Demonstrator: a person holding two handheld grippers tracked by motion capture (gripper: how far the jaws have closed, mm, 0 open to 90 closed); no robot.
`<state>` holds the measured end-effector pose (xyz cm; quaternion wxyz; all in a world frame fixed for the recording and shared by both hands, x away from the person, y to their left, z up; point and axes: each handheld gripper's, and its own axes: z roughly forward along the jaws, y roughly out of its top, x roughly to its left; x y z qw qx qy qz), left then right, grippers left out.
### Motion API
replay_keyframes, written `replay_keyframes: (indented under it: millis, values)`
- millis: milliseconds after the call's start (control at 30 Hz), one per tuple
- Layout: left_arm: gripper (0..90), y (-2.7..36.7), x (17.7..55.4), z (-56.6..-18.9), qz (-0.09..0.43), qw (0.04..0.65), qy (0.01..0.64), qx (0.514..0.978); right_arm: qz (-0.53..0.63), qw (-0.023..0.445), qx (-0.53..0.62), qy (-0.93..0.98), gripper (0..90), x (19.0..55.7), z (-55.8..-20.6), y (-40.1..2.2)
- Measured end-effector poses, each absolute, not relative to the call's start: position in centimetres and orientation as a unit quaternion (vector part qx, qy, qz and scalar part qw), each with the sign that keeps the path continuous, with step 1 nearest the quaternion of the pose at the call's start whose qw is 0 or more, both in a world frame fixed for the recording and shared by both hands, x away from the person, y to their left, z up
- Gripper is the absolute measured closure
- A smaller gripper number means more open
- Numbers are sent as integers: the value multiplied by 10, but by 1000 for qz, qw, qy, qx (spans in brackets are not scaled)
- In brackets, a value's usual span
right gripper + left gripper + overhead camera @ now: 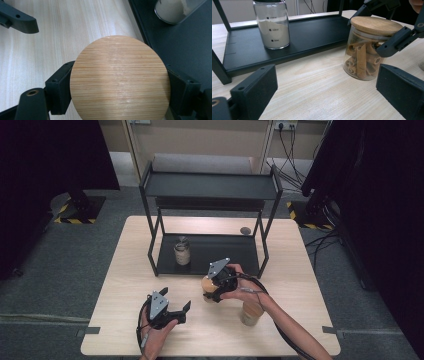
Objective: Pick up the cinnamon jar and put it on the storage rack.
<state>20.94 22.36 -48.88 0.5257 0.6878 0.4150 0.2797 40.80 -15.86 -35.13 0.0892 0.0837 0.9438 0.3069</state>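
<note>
From the high view, the right gripper [216, 287] clasps the pasta jar [210, 289] on the table, near the rack [210, 185]; the left gripper [172, 306] sits released, nearer left. In the left gripper view, the jar [367, 53] stands outside the rack's tray [312, 30], where a powder jar [273, 25] stands. In the right gripper view, jaws squeeze the bamboo lid [120, 77]: grasp likely made, lifting and shelving remain.

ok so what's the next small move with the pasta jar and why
Probably lift it straight up a little. The right gripper has its jaws against both sides of the pasta jar just under the wooden lid, and the jar stands on the table in front of the rack, whose shelf has free space beside the powder jar.
</note>
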Motion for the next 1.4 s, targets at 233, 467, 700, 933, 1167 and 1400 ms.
replay_keyframes:
  millis: [233,467,700,933,1167,1400]
  values:
    - [32,224,210,-489,279,526,415,688,312,85,90,942,228,408,-350,-160]
    - [32,224,210,-489,279,526,415,688,322,76,98,939,238,412,-351,-164]
    - [32,224,210,-489,279,526,415,688,326,71,110,936,241,413,-352,-167]
    - [32,224,210,-489,279,526,415,688,331,68,116,934,241,414,-352,-168]
    - [32,224,209,-489,279,526,415,688,335,75,124,931,241,414,-346,-169]
    - [32,224,209,-489,279,526,415,688,338,82,129,929,242,415,-342,-170]
